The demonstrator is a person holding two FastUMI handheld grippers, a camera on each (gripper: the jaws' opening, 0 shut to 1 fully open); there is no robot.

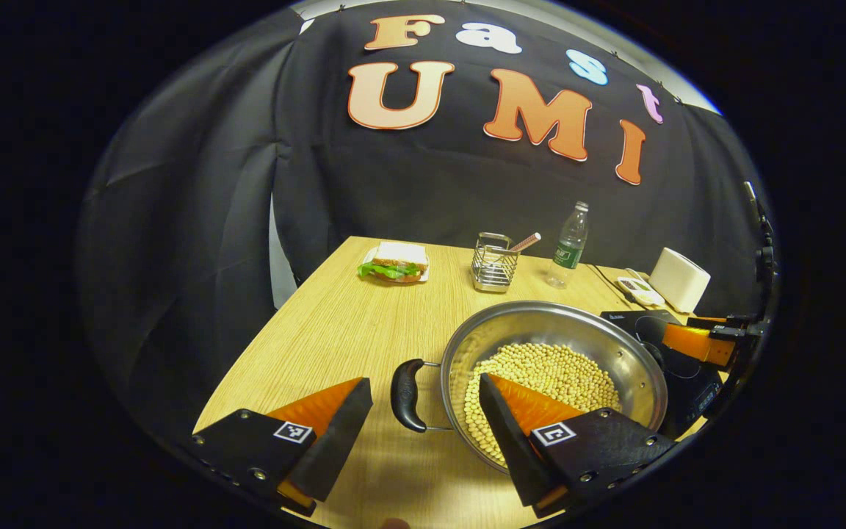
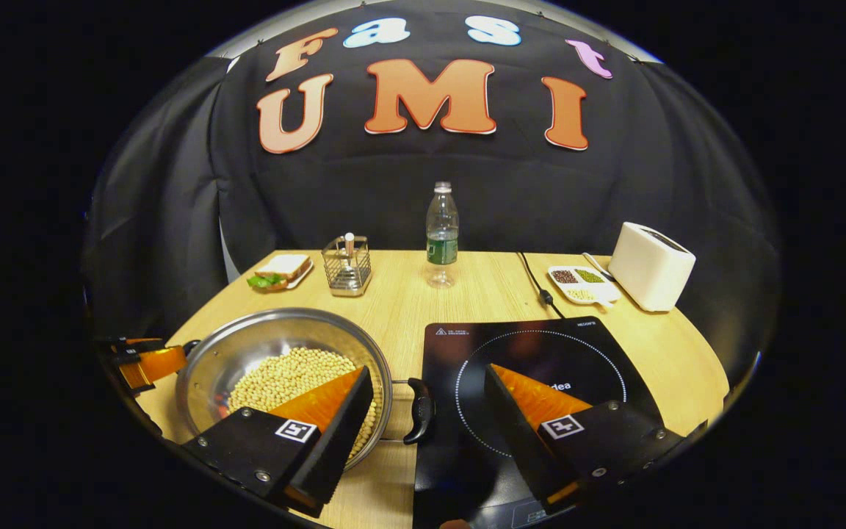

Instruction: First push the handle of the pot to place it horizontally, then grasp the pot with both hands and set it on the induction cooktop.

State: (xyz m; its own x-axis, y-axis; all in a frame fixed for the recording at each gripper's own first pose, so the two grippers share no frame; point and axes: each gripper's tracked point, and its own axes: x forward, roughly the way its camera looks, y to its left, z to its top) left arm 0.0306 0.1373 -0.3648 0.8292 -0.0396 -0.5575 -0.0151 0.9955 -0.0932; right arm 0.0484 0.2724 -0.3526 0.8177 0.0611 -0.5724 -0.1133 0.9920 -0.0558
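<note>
A steel pot (image 1: 614,351) full of pale beans (image 1: 551,378) stands on the wooden table. Its left black handle (image 1: 408,394) lies between the fingers of my left gripper (image 1: 423,393), which is open and not touching it. In the right gripper view the same pot (image 2: 247,345) sits left of the black induction cooktop (image 2: 533,353). The pot's right black handle (image 2: 420,409) lies between the fingers of my open right gripper (image 2: 429,382), over the cooktop's left edge. The right gripper (image 1: 698,342) also appears far right in the left gripper view, and the left gripper (image 2: 147,364) at the pot's far side.
At the back of the table are a sandwich on a plate (image 2: 280,272), a wire holder (image 2: 346,268), a water bottle (image 2: 441,235), a divided dish (image 2: 583,283) and a white toaster (image 2: 651,264). A cable (image 2: 537,283) runs from the cooktop toward the back.
</note>
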